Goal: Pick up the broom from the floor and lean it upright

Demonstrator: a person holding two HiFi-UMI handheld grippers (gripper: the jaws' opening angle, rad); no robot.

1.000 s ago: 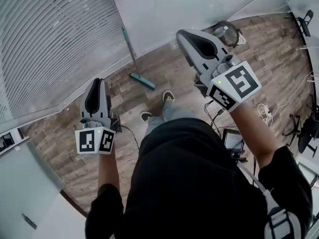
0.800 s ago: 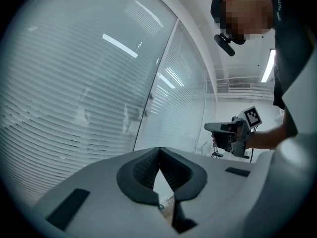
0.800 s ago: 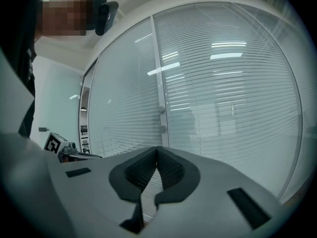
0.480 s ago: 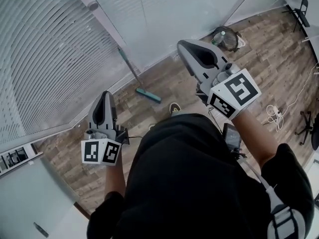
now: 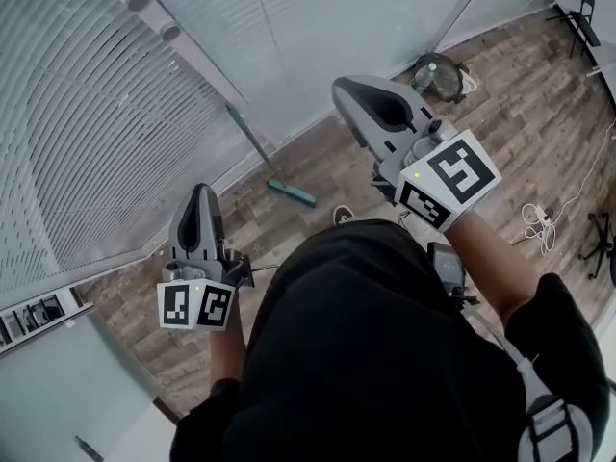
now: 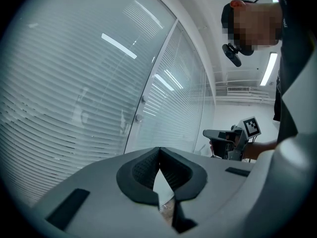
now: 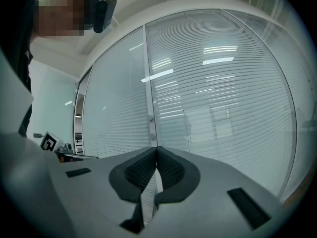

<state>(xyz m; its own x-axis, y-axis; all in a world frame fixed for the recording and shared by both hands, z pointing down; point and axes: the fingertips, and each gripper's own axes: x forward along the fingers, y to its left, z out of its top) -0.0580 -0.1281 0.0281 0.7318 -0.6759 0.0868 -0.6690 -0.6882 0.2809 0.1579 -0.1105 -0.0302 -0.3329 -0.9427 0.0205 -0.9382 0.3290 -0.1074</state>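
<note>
Glass wall (image 5: pixel 96 114): It fills the left side. White blinds hang behind the glass.
Left gripper (image 5: pixel 200 191): The person holds it out level, pointing at the glass wall. Its two jaws are pressed together. Nothing is between them. The cube with black and white squares sits at its back end, near the hand.
Broom (image 5: pixel 253 144): It stands up by itself, well apart from both grippers. Its green head (image 5: pixel 292 193) sits on the floor. Its long handle leans up against the glass wall. No gripper touches it.
Floor (image 5: pixel 500 104): It is brown wood boards.
Shoe (image 5: pixel 342 216): One shoe tip peeks out under the person, just near the broom head.
Person (image 5: pixel 385 354): They stand in the middle in a black top, with both arms stretched out in front.
Right gripper (image 5: pixel 345 87): It is held higher than the left one and also points at the glass wall. Its jaws are closed tight, with nothing in them.
Dark thing (image 5: pixel 438 73): It sits on the floor by the wall, past the right gripper. It may be a bag or a bin, but it is too small to tell.
Cords (image 5: pixel 544 224): White cords lie in a loose heap on the floor at the right.
Chair (image 5: pixel 584 12): A dark chair stands far off in the top right corner.
</note>
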